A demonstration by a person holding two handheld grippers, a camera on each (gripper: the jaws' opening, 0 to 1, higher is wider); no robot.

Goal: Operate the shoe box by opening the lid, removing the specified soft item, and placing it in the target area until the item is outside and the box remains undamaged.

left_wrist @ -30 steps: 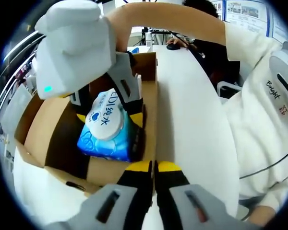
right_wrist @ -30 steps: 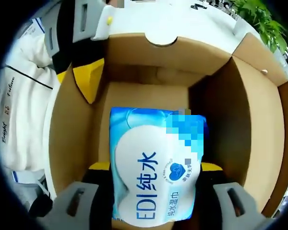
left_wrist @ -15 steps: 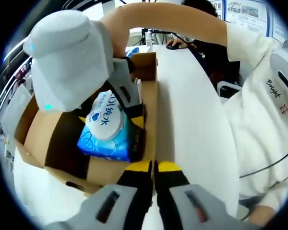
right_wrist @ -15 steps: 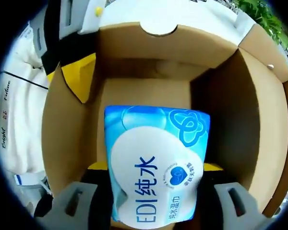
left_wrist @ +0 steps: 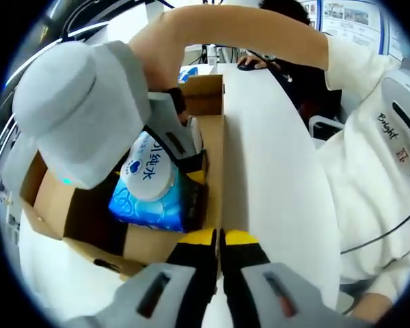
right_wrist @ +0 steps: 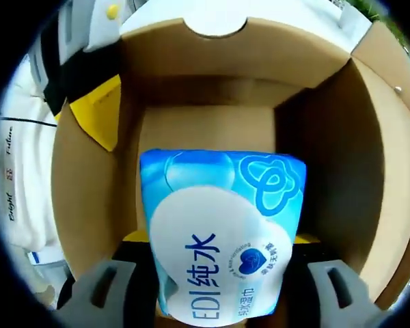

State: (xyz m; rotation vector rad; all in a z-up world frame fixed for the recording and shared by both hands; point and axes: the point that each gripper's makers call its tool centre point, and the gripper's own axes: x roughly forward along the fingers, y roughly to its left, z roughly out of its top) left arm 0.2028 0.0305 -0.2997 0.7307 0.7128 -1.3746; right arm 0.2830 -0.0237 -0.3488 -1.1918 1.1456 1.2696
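Worktop: white and long, carrying the shoe box; a person in a white top with lettering sits at its right side.
Shoe box: open brown cardboard, lid folded back, standing along the worktop's left edge; in the right gripper view its walls close round the cavity on all sides.
Wet wipes pack: the soft item, blue with a white lid patch and printed characters, inside the box, tipped up off the floor; also seen in the left gripper view.
Right gripper: reaches down into the box, its yellow-tipped jaws pressed against both sides of the pack, clamped on it.
Left gripper: jaws drawn together with only a thin slit between them, nipping the box's near wall and apparently steadying it.
Step in hand: lid is open; judging by the grasp, the pack is being lifted out.
Next move: raise the pack straight up past the rim, then carry it to the target area, which I cannot pick out.
In the way: the tall side walls and the folded-back lid flap; a dragged corner could tear the cardboard.
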